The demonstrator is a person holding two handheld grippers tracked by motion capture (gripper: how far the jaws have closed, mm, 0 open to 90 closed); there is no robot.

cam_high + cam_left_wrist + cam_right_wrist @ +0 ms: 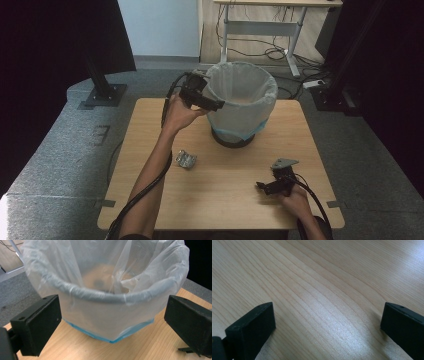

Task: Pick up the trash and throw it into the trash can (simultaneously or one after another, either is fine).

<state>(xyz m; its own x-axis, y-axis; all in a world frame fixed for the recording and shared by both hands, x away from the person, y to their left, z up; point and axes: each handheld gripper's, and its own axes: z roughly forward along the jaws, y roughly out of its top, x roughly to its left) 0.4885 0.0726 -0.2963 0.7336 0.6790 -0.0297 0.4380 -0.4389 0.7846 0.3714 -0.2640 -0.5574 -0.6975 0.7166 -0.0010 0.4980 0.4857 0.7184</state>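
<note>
Left gripper (216,104) at the white plastic-lined round bin's (242,102) 9 o'clock rim, jaws wide, empty (right gripper (262,186) likewise, over the wooden table (220,200)).

A light wooden table (220,195) with rounded corners carries it all, grain running clean across the top. Up at twelve o'clock stands the bin (241,102), white liner draped over its rim, dark base planted flat on the wood. Down at about eight o'clock from the bin lies a crumpled silvery wrapper (185,159), well apart from it, alone on bare wood.
</note>
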